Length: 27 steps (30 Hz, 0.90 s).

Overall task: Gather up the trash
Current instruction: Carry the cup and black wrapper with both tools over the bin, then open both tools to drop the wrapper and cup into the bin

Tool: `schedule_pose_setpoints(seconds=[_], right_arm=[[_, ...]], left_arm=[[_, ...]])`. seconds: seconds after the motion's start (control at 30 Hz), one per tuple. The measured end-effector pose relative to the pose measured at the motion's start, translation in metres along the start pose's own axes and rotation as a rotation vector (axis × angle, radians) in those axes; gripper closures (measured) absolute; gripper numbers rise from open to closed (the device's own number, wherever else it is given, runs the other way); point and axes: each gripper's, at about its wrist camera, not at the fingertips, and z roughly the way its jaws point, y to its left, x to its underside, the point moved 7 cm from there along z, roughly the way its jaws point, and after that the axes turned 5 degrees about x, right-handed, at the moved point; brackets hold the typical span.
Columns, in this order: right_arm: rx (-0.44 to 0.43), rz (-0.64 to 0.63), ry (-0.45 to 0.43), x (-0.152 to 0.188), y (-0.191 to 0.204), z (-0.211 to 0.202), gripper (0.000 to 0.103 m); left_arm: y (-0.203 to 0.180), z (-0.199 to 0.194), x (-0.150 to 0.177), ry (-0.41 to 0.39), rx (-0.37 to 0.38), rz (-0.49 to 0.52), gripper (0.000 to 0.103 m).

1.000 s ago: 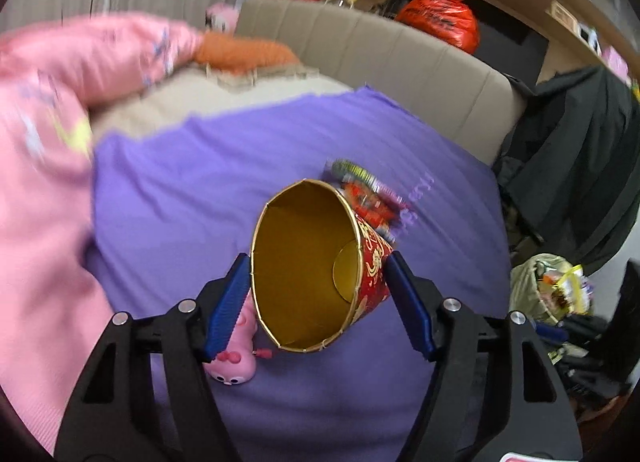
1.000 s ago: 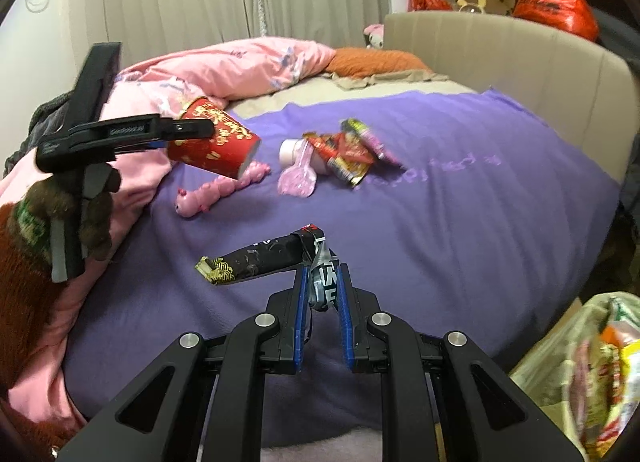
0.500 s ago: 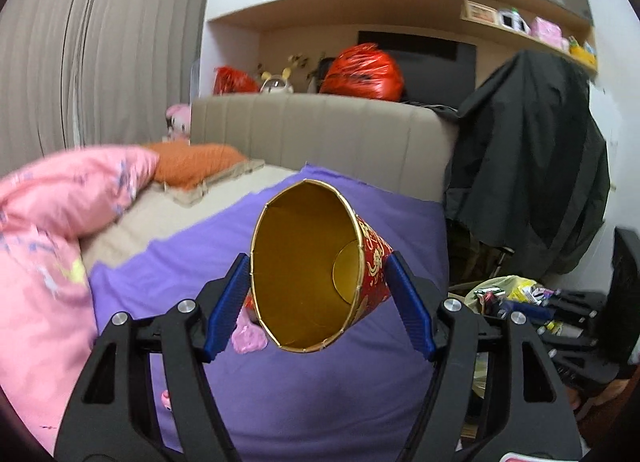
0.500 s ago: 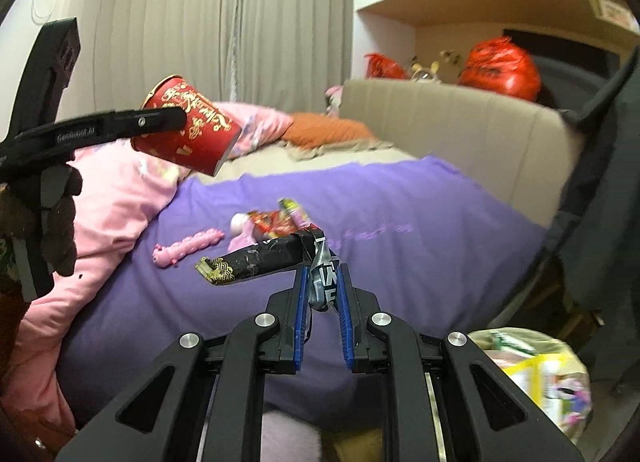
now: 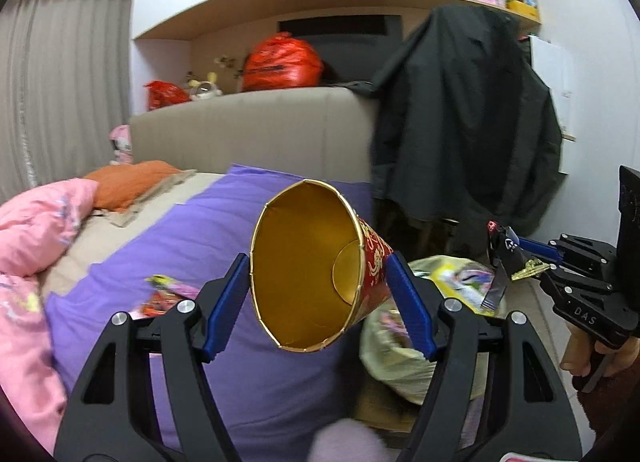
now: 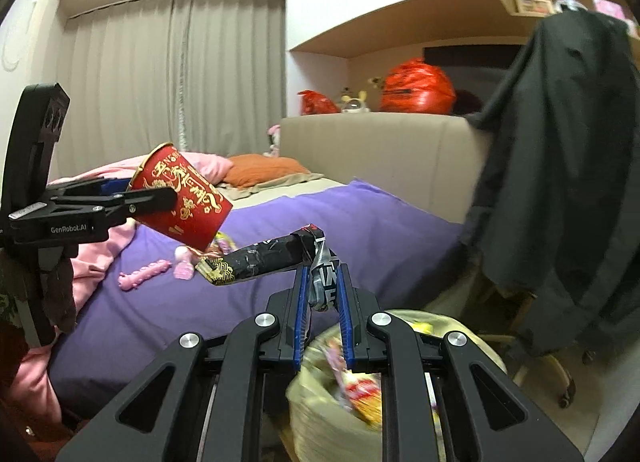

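My left gripper is shut on a red paper cup with gold lining, its mouth facing the camera; the cup also shows in the right wrist view, held above the purple bed. My right gripper is shut on a black crumpled snack wrapper, also seen in the left wrist view. A pale yellow trash bag full of wrappers sits on the floor beside the bed, just below the right gripper; it also shows in the left wrist view. More wrappers lie on the bed.
The bed has a purple sheet, a pink duvet and a beige headboard. A pink toy lies on the sheet. A black coat hangs over a chair at the right. Red bags sit behind the headboard.
Both grippers have swung right, away from the bed, each with its item still held. The trash bag has come into view below them.
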Motion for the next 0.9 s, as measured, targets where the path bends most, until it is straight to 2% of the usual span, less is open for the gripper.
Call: schedule_pose_setpoints(seconds=[0.2, 0.3, 0.43, 0.6, 0.7, 0.8, 0.9], right_arm=[[0.067, 0.061, 0.014, 0.017, -0.057, -0.013, 0.088], [0.099, 0.061, 0.029, 0.022, -0.078, -0.014, 0.088], [0.114, 0.068, 0.072, 0.03, -0.107, -0.007, 0.088], [0.089, 0.078, 0.168, 0.041, -0.127, 0.035, 0.088], [0.034, 0.068, 0.267, 0.055, -0.122, 0.075, 0.088], [0.035, -0.005, 0.384, 0.076, -0.112, 0.117, 0.088], [0.04, -0.049, 0.455, 0.089, -0.111, 0.14, 0.088]], left_arm=[[-0.039, 0.044, 0.011, 0.067, 0.103, -0.006, 0.037], [-0.06, 0.071, 0.017, 0.102, 0.187, -0.015, 0.037], [-0.087, 0.113, 0.034, 0.176, 0.251, 0.023, 0.037], [-0.098, 0.173, 0.063, 0.298, 0.27, 0.055, 0.037], [-0.104, 0.203, 0.083, 0.365, 0.285, 0.088, 0.037], [-0.111, 0.216, 0.099, 0.399, 0.314, 0.138, 0.037], [-0.108, 0.226, 0.109, 0.428, 0.329, 0.176, 0.037]])
